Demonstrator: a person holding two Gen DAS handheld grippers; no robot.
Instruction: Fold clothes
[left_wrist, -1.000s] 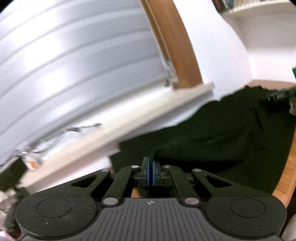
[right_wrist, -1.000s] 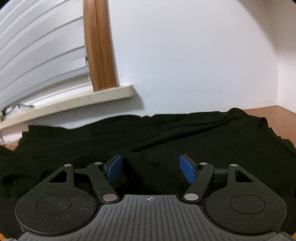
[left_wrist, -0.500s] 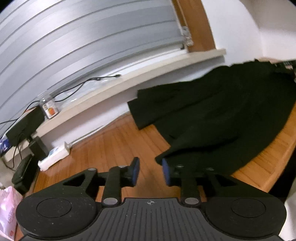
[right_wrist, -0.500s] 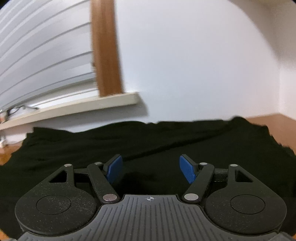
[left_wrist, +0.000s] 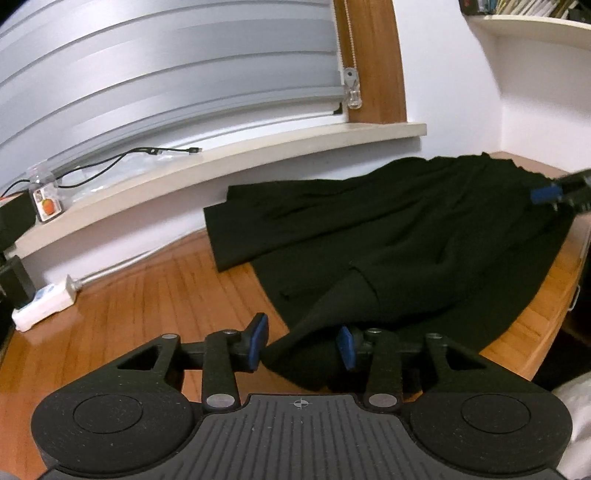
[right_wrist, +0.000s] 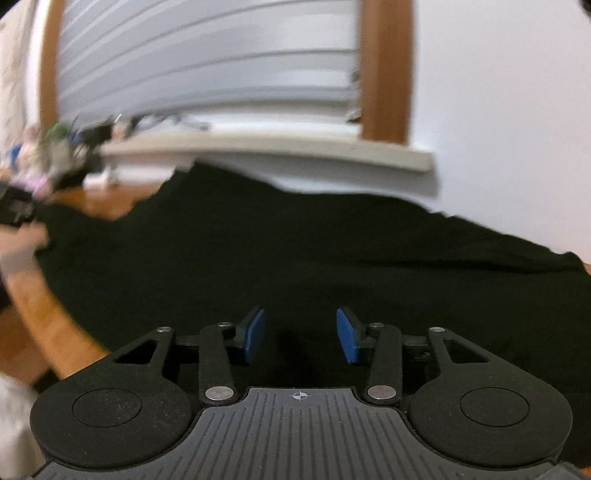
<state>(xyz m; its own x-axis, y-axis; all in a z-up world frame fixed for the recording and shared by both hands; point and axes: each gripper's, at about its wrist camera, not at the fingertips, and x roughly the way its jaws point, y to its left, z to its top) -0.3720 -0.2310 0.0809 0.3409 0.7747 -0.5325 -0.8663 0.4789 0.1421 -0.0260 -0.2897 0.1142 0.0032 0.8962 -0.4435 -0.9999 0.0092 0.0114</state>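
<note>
Both claws apart: left claw (left_wrist: 301, 345) straddling raised fold of black garment (left_wrist: 424, 236) lower centre, right claw (right_wrist: 300, 334) hovering above cloth; likely lining up grips.

The right wrist view is smeared by motion: the clutter (right_wrist: 62, 147) at the far left of the windowsill (right_wrist: 280, 147) blurs into coloured streaks that cannot be identified, and a pale forearm (right_wrist: 18, 251) is cut off by the left edge. In the left wrist view, the right gripper (left_wrist: 554, 194) is cropped by the right edge, and the black garment (left_wrist: 406, 251) hides the desk beneath it. The label on a small jar (left_wrist: 44, 194) is too small to read.
</note>
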